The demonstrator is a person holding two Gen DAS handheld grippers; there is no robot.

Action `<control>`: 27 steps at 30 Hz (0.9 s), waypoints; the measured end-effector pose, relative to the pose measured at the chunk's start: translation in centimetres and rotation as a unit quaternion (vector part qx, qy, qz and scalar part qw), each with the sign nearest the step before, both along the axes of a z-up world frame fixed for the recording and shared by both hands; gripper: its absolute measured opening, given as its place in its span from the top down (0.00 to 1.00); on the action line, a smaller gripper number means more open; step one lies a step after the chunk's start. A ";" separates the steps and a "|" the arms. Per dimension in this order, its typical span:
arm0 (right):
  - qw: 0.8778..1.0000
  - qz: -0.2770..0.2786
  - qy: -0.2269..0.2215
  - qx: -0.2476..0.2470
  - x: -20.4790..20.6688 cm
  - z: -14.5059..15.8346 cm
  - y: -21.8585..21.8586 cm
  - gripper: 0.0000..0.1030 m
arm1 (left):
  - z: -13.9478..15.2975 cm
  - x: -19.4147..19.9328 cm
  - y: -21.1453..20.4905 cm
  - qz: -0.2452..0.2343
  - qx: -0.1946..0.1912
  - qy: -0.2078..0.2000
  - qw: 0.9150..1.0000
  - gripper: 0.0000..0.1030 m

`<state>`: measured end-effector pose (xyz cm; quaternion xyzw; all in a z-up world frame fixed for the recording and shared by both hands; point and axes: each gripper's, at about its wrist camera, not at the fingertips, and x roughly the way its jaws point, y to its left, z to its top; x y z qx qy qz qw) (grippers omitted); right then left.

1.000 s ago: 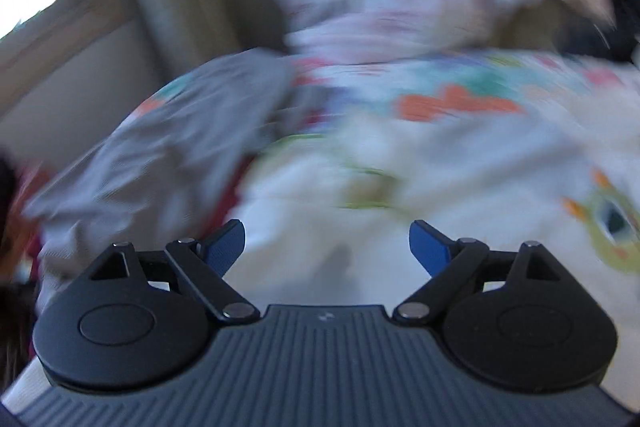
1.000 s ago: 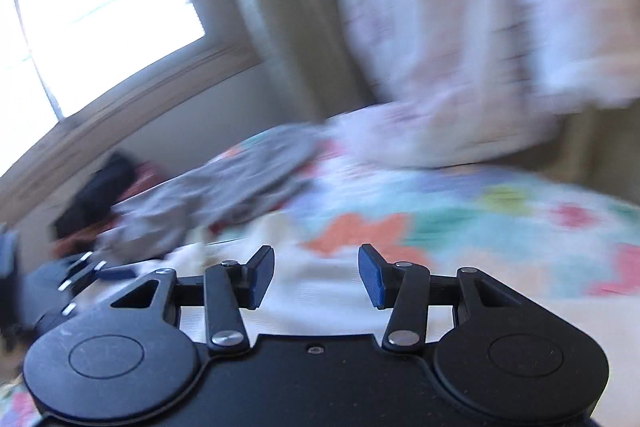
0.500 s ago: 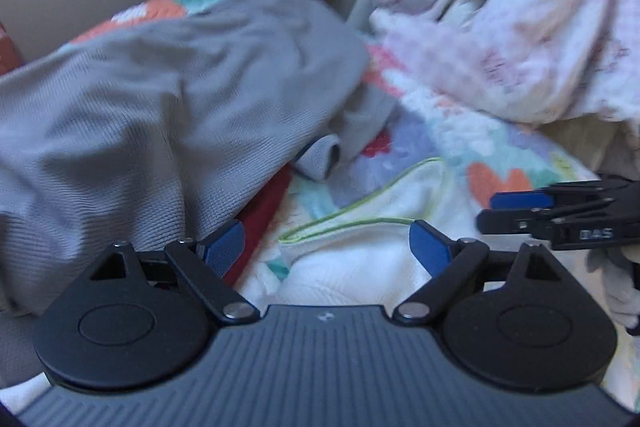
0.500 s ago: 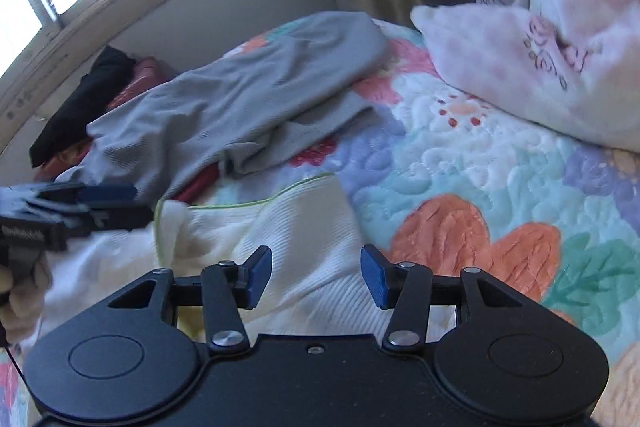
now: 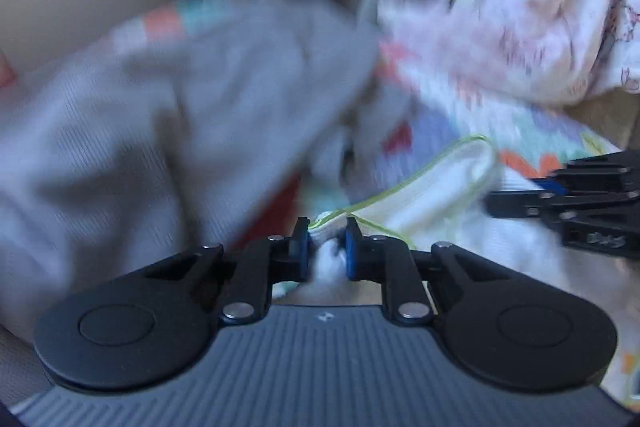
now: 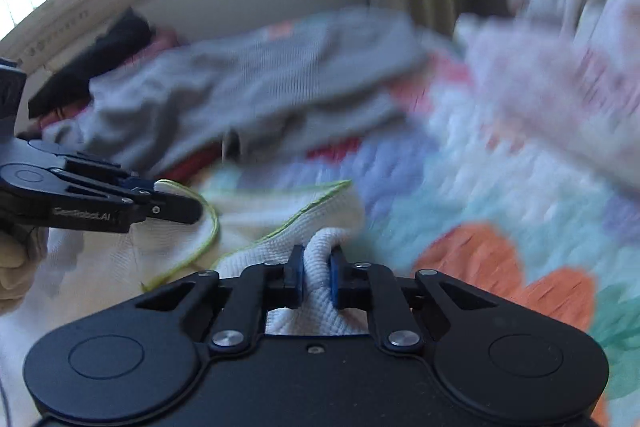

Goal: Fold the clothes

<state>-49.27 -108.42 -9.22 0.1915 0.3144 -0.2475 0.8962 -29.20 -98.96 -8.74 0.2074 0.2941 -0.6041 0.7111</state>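
On the flowered quilt (image 6: 500,195), the white garment (image 6: 256,231) serves as the landmark. Farthest left of it, by the wall, a black item (image 6: 96,63) lies on something red, with a grey ribbed garment (image 6: 248,95) sprawled just beyond the white one's far edge.

The left gripper (image 5: 325,251) is closing its jaws on the white garment's left end, where a bunched fold of cloth with lime-green edging sits pinched between the blue pads (image 5: 303,247). The right gripper (image 6: 315,277) is closing on the garment's right end, a thick ridge of white weave standing up between its pads (image 6: 297,275).

So the cloth's trimmed edge runs crosswise between the two grippers, each holding its own near end, neither one nearer than the other. I judge that the coming move, lifting or carrying that edge over to make a fold, depends on both ends rising together along this line.

The white garment is a soft waffle-textured knit, limp and rumpled; the grey one is a finer rib. Right of it the quilt is puffy and stitched, with orange, lilac and teal shapes, and a pale pink-printed bundle (image 6: 560,99) is heaped beyond.
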 end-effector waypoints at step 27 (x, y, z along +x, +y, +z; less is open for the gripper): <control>0.880 -0.454 -0.106 0.089 -33.9 2.6 17.5 0.47 | 1.1 -20.9 10.1 -0.209 -0.030 -0.019 0.977 0.45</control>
